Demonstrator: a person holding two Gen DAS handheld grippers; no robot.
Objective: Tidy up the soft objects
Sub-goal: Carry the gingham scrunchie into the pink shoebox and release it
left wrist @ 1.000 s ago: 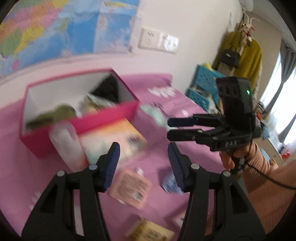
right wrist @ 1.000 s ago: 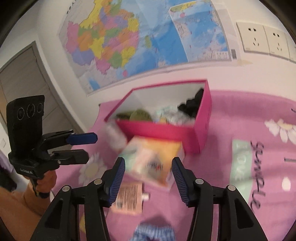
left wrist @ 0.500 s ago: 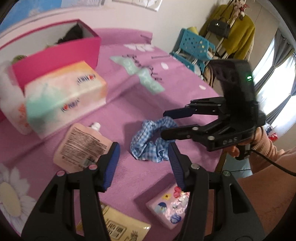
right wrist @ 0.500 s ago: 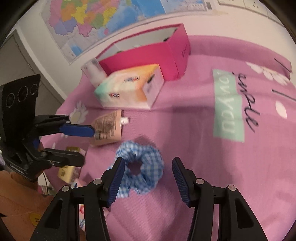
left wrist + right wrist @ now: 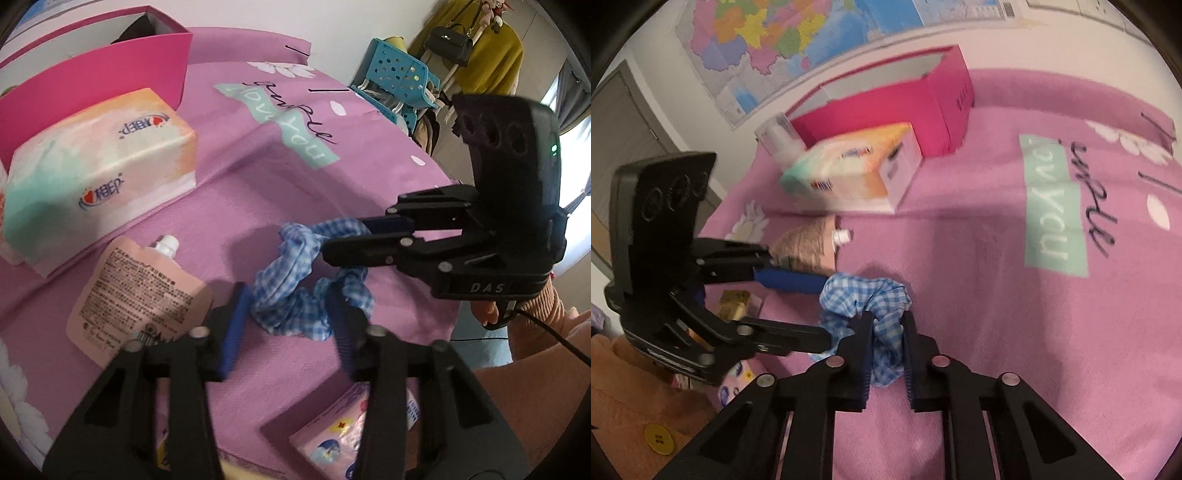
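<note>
— Where half a second ago the scrunchie (image 5: 306, 280) lay flat and untouched on the pink cloth (image 5: 258, 177), is anything on it now?

— Yes. The right gripper (image 5: 886, 354) has closed its fingers on one side of the blue checked band, and the fabric bunches up between the pads. Seen from the left camera, the same gripper (image 5: 343, 240) has that part pulled up off the cloth.

— And the left gripper (image 5: 284, 328)?

— Its jaws stand apart, one on each side of the scrunchie's near loop. The blue pad (image 5: 232, 332) sits just beside the fabric; I cannot tell if it touches. From the right camera the left gripper (image 5: 822, 310) reaches in from the side, its two fingers straddling the band. Before, it hovered short of it.

— What lies around?

— A pink pouch (image 5: 136, 295) with a white spout just left of the scrunchie, a tissue pack (image 5: 96, 177) beyond it, and the pink box (image 5: 886, 107) behind that, near the wall. A small sticker packet (image 5: 332, 435) lies at the cloth's near edge. None of these has shifted.
</note>
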